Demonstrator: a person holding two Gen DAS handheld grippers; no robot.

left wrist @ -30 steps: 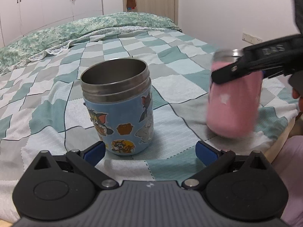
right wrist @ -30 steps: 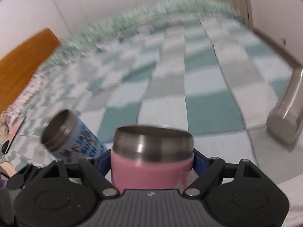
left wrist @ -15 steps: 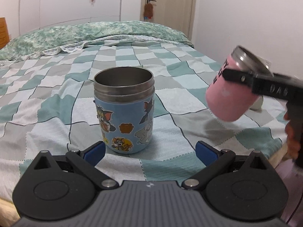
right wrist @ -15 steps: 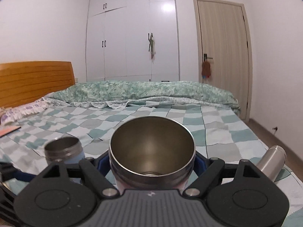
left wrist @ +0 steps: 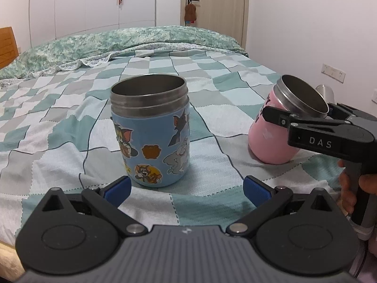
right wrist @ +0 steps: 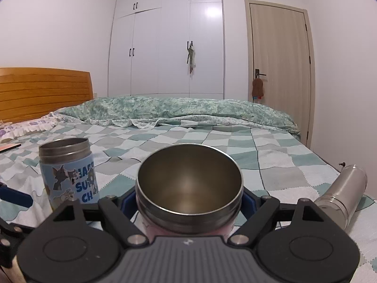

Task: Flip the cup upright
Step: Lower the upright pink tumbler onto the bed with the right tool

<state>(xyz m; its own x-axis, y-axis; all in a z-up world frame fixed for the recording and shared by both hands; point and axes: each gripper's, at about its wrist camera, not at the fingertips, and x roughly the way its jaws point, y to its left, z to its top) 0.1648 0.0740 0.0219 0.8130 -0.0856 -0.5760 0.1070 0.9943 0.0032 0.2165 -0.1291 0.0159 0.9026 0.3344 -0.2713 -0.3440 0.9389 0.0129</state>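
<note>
Clamped by the right gripper (right wrist: 189, 200) just below its steel rim is the pink cup (left wrist: 274, 139), the blue pads being pressed against both of its sides. In the left wrist view the cup is seen tilted, its open mouth turned up and toward the person, while its base is set on or just above the checked bedspread (left wrist: 70, 129); actual contact cannot be told. The hand (left wrist: 353, 188) wrapped around the gripper's handle is visible at the right edge.

The left gripper (left wrist: 186, 186) is held with its jaws wide apart and nothing between them, low over the bedspread. Just beyond its fingertips the blue cup (left wrist: 152, 136), covered in cartoon stickers, is stood upright with its mouth open to the ceiling. The two cups are kept apart, the blue one to the left of the pink one.

A steel bottle (right wrist: 341, 198) is seen lying on its side at the right of the bed.
</note>
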